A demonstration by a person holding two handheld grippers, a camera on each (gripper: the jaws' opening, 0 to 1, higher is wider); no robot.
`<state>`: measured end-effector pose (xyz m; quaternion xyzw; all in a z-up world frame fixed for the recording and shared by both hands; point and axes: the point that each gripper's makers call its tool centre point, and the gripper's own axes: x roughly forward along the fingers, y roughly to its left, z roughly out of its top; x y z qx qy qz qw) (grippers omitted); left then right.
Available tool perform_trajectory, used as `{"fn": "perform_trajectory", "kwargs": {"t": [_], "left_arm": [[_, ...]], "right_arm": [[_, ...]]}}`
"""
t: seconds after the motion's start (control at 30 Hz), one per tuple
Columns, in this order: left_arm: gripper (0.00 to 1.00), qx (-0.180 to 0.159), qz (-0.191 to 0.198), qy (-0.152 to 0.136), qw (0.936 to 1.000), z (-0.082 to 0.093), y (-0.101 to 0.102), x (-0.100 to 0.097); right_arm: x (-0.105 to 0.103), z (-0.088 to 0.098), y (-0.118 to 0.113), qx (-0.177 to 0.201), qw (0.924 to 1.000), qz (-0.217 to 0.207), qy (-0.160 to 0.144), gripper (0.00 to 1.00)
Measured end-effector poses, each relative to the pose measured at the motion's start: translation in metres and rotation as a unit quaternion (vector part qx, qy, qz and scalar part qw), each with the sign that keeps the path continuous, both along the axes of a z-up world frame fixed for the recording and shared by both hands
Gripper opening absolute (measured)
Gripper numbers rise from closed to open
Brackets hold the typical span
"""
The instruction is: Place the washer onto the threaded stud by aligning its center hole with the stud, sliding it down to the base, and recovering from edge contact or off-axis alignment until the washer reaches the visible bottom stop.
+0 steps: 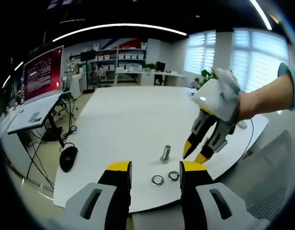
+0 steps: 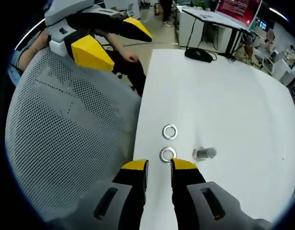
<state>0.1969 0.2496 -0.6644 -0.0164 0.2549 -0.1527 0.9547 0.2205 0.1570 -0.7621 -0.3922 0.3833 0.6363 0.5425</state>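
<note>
We saw the right gripper (image 2: 159,167) empty, jaws slightly apart, just above the nearer washer (image 2: 167,154); the second washer (image 2: 170,132) lay at twelve o'clock, the stud (image 2: 204,154) at three on the counter (image 2: 224,96). The left gripper (image 1: 151,171) hung spread and empty.

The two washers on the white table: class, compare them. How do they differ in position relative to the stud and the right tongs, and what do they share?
The nearer washer lies just ahead of the right tongs, between their tips; the farther washer lies beyond it. The nearer washer sits level with the stud, the farther washer off to one side of it. Both lie flat on the table, are silvery rings, alike in size, and neither is on the stud.
</note>
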Motion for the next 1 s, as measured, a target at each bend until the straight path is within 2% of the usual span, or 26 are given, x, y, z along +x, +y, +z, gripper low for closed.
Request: {"fn": "perform_trajectory", "kwargs": {"t": [0.13, 0.4, 0.7, 0.77, 0.8, 0.83, 1.0], "left_arm": [[0.38, -0.002, 0.004, -0.001, 1.0, 0.0, 0.001, 0.001], [0.37, 0.006, 0.001, 0.003, 1.0, -0.002, 0.001, 0.001], [0.33, 0.006, -0.003, 0.006, 1.0, -0.003, 0.0, 0.0], [0.32, 0.001, 0.0, 0.006, 1.0, -0.003, 0.002, 0.0], [0.32, 0.0, 0.001, 0.005, 1.0, -0.002, 0.002, 0.0], [0.32, -0.002, 0.002, 0.003, 1.0, -0.002, 0.002, 0.0], [0.31, 0.001, -0.001, 0.002, 1.0, -0.002, 0.002, 0.001]], "right_arm": [[-0.003, -0.012, 0.003, -0.018, 0.9998, 0.007, 0.007, 0.2], [-0.004, -0.025, 0.018, -0.025, 0.9996, 0.014, 0.003, 0.21], [-0.006, -0.046, 0.032, -0.05, 0.9982, 0.034, 0.002, 0.21], [-0.004, -0.049, 0.03, -0.065, 0.9968, 0.046, -0.011, 0.21], [0.0, -0.051, 0.023, -0.084, 0.9931, 0.073, -0.036, 0.2], [0.002, -0.054, 0.02, -0.091, 0.9916, 0.08, -0.045, 0.2], [0.003, -0.063, 0.008, -0.099, 0.9913, 0.074, -0.045, 0.23]]}}
